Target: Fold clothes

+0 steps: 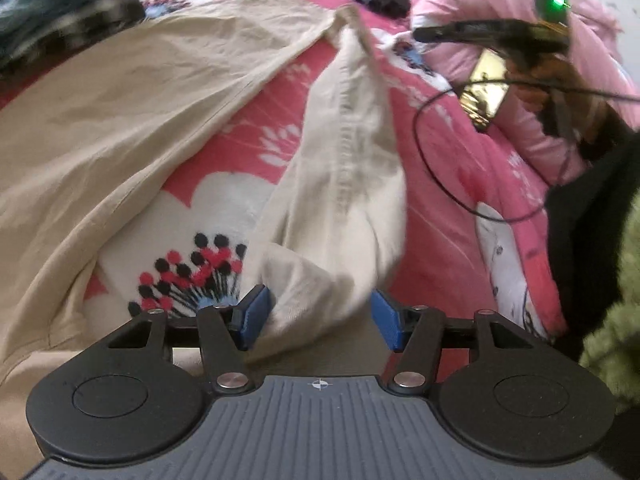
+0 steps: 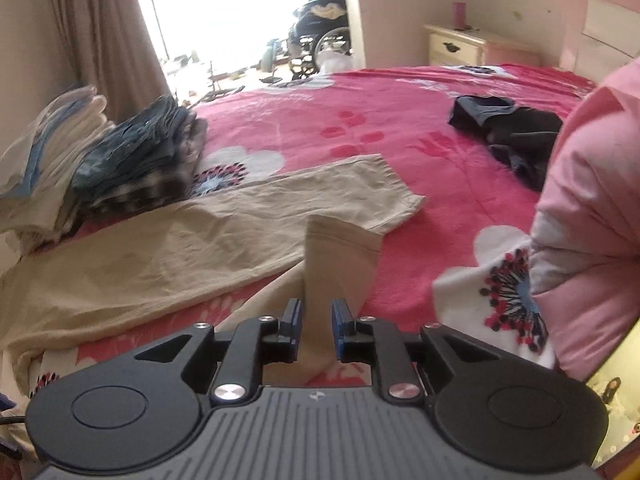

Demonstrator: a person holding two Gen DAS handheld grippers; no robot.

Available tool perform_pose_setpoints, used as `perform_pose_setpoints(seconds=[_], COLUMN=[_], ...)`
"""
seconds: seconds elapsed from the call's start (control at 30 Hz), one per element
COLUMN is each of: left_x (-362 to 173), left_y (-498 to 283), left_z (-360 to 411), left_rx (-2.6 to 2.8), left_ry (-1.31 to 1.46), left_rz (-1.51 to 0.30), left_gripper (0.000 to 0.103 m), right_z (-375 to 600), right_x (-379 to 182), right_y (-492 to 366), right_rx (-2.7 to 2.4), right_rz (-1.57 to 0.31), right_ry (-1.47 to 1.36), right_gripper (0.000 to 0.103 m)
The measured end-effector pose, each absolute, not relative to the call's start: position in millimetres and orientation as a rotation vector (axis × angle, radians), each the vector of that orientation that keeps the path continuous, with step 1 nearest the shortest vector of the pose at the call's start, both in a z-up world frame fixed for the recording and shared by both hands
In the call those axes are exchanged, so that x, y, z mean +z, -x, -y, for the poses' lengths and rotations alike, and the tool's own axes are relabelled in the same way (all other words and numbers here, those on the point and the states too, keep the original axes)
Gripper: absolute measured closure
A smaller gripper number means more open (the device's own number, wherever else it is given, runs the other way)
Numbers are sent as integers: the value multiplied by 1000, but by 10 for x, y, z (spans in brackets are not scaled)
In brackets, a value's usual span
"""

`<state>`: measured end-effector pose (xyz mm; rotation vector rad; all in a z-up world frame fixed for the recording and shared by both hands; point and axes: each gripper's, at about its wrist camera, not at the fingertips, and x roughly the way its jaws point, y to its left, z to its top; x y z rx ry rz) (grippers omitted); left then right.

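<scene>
Beige trousers [image 1: 328, 216] between unmarked tongs [image 1: 318, 318]

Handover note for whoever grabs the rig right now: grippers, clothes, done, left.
Left gripper: jaws wide, a bunched part of the beige trousers lies between them, pads not pressing.
Right gripper: jaws slightly apart around the raised trouser leg, no visible pinch.
Trousers lie spread on the pink floral bed, one leg flat, not yet folded.
Done: folded stack at the bed's far left.
Left: fold the trousers, then the dark garment farther back.
</scene>
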<state>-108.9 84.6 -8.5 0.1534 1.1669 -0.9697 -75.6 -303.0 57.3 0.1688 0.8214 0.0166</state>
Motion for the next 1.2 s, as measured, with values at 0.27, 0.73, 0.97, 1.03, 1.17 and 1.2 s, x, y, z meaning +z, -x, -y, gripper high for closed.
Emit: perform_pose_setpoints(seconds=[0.27,0.73,0.97,1.03,1.17,1.2], left_x=[-133,-125,-155,-139,-87,-72], left_y=[1362,987,967,978,1016,1028], left_z=[-844,-887,-791,-777,-782,-788], left_rx=[-1019,-920,-883,-870,-841,-833], left_ry=[-285,-32,-16,-24,-32,-32], left_rz=[-1139,-1145,-1118,-1095,-1050,-1038], left_gripper=[51,50,53,59,76,81], right_z=[2813,2656,3088,3196,3273,3262], right_x=[357,116,142,102,-24,-53], right_y=[660,677,634,572,403,355], right_rx=[103,99,-107,-160,-162,-157], right_rz=[-947,-1003,-882,-858,-833,-827], right_ry=[-250,-379,-447,-468,-487,-478], right_gripper=[84,80,49,47,47,49])
